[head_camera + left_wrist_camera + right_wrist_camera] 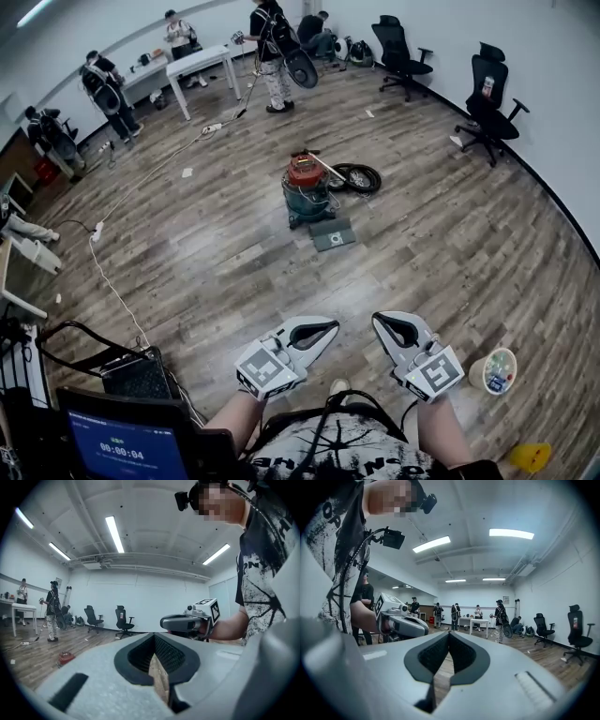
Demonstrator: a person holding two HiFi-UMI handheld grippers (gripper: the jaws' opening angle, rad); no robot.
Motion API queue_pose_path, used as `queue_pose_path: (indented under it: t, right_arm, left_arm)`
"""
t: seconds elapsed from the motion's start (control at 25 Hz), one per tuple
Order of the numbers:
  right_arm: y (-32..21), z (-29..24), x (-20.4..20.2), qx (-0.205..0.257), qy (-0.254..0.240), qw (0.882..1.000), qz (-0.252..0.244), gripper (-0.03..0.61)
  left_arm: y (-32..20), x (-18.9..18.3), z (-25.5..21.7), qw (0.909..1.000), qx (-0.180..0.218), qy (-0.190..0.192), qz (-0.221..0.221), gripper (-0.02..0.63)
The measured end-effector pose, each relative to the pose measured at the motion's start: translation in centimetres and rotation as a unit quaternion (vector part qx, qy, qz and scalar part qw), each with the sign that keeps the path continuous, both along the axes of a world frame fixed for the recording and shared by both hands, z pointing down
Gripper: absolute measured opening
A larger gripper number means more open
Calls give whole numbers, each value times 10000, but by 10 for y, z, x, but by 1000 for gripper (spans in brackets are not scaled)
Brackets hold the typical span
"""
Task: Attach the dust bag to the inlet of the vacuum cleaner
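In the head view the vacuum cleaner [306, 187], a teal drum with a red top, stands on the wood floor well ahead of me, its black hose [357, 178] coiled at its right. A flat grey dust bag [333, 234] lies on the floor just in front of it. My left gripper [323, 330] and right gripper [384, 323] are held side by side low in front of my body, far short of both, each shut and empty. The left gripper view shows its own shut jaws [153, 639], the small red vacuum [65, 658] far off, and the right gripper [180, 622] alongside. The right gripper view shows shut jaws [449, 634].
Black office chairs [491, 98] stand along the right wall, with several people and a white table [197, 66] at the far end. A white cable [112, 281] runs across the floor at left. A screen [127, 441] sits at lower left, a round container [497, 370] and a yellow object [530, 457] at lower right.
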State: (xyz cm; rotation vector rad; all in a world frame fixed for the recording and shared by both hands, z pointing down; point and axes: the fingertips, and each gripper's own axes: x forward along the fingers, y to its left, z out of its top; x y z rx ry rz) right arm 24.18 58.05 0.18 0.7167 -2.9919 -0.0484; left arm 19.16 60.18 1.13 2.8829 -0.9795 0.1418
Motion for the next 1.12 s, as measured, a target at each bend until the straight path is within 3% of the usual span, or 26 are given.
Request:
queue_pose_path:
  t: [0.16,0.6,1.12]
  right_arm:
    - [-24,6,18,-37,-33,9999,-136,8]
    - [-70,10,24,-65,-164,9993,-323,8]
    - [-175,14,-23,-34,-17,10000,-79,8]
  left_arm:
    - [-25,18,-2,9999,97,-78,-98,0]
    - [-73,23,-2,9989,36,-203,-418,0]
    - [-181,-18,8,9999,43,-27,-118,0]
